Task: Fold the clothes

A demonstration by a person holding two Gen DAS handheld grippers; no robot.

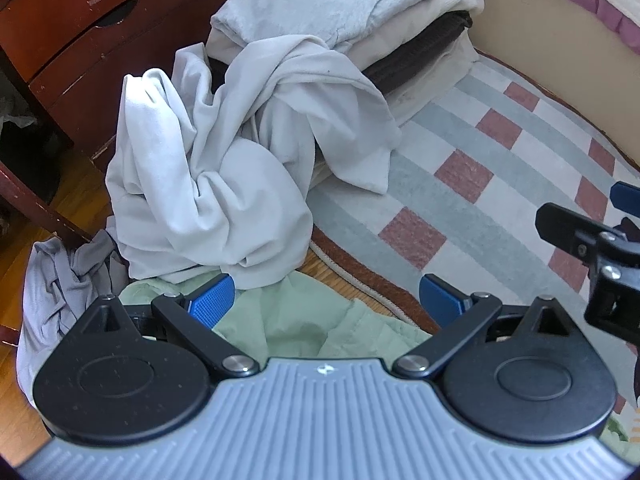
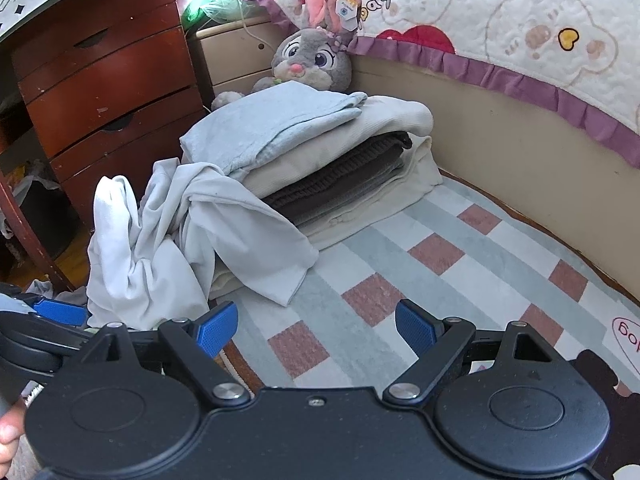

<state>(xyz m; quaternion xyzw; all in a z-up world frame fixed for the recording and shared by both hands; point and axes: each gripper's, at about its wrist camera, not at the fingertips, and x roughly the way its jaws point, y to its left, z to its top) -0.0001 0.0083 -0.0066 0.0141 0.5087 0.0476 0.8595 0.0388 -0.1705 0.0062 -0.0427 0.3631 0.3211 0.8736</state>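
Your left gripper (image 1: 326,300) hangs with jaws spread over a green garment (image 1: 320,320); your right gripper (image 2: 316,326), jaws also spread and empty, is over the checked rug (image 2: 460,248). A crumpled white garment (image 1: 208,168) leans on the folded stack (image 2: 320,148), drawers (image 2: 104,80) close behind; the rug's right side lies open.

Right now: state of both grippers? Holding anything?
Left gripper: open, holding nothing, above the green garment.
Right gripper: open, holding nothing, above the checked rug.
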